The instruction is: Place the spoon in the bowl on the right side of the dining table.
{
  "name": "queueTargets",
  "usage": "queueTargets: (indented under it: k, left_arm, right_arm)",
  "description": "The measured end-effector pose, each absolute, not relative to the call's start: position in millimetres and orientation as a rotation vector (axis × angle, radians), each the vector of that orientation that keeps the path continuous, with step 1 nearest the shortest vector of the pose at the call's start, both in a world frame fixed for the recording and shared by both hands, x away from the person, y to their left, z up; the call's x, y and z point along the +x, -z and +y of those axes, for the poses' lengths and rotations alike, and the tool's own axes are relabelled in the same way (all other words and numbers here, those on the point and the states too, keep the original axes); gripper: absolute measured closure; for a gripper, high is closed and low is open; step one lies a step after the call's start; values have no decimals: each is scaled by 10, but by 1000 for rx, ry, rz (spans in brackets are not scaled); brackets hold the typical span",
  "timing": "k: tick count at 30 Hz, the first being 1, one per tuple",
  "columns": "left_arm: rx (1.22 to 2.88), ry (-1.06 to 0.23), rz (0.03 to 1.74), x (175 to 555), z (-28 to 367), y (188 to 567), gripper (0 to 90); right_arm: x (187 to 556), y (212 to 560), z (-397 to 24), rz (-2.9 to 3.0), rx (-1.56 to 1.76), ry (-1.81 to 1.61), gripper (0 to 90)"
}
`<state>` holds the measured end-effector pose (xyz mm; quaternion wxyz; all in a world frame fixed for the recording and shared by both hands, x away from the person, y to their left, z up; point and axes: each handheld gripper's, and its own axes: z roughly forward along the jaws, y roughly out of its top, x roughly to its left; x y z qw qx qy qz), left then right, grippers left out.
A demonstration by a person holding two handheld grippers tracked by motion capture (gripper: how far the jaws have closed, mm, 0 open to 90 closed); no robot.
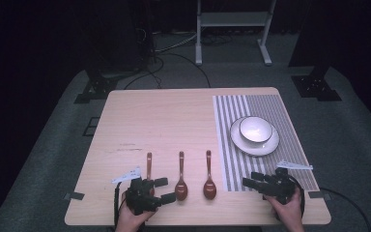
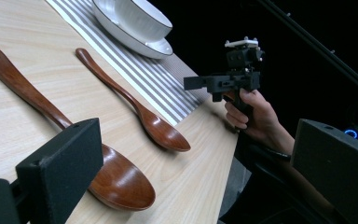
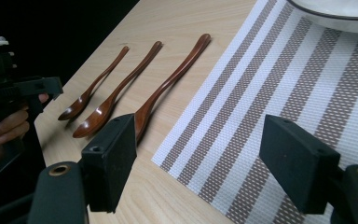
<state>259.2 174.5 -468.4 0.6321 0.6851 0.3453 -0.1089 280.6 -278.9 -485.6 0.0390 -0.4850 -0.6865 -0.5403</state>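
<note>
floor (image 1: 357, 140): grey carpet, cables trailing
stand (image 1: 232, 21): white frame, far side
surroundings: dark; black bases (image 1: 316, 84) flank the table (image 1: 164, 121)

High view overhead; gripper views low, sharing spoons (image 1: 181, 176).

1. A wooden table (image 1: 164, 116) is standing on a grey floor mat, with a striped placemat (image 1: 275, 111) lying over its right part.
2. A white bowl (image 1: 255, 129) is sitting in a white plate (image 1: 268, 145) on the placemat.
3. Three brown wooden spoons are lying side by side, bowls toward the person: the left spoon (image 1: 149, 166), the middle spoon (image 1: 181, 177) and the right spoon (image 1: 209, 176).
4. The left gripper (image 1: 164, 190) is resting over the left spoon's bowl, jaws spread and pointing right, toward the middle spoon.
5. The right gripper (image 1: 251, 179) is lying on the placemat's near edge, jaws parted, pointing left.
</note>
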Motion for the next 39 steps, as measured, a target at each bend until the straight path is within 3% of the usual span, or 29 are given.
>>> queueTargets:
  k: [39]
  left_arm:
    - [1634, 494, 776, 2613, 1394, 4802, 11]
  right_arm:
    - [3162, 4580, -2281, -2196, -1311, 1606, 260]
